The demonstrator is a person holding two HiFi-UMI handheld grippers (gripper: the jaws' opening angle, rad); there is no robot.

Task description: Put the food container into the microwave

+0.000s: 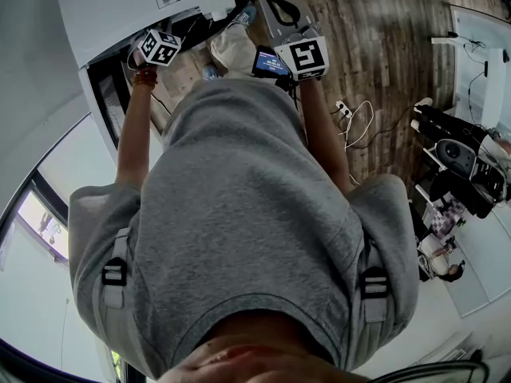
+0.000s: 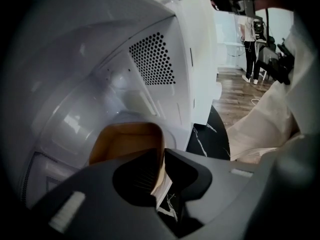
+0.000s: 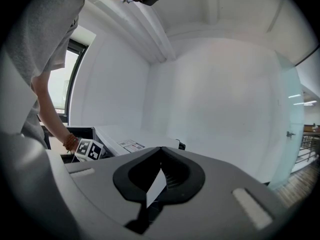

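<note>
Plainly the container is at the microwave. It is a tan, open-topped tub, seen in the left gripper view against the white cavity, with its near wall pinched between the jaws of the left gripper. Whether its base sits on the cavity floor or hangs just above it cannot be told. It looks like paper or thin pulp: likely light, somewhat soft, with a wall that would buckle under a hard squeeze. Contents are not visible, so tilt is a risk. Held by one side only, it will probably want to sag away from the jaws — a level carry and a gentle set-down seem safest. The right gripper is empty, jaws pressed together, pointed up at a bare white room wall, well apart from the work. Around: a perforated vent on the cavity's side, beyond the container; a black marbled counter under the microwave; pale cloth at right. The head view shows wood floor with cables; a person stands far off. Nothing visible blocks the cavity — only its side and mouth could be clipped when the left gripper backs out.
</note>
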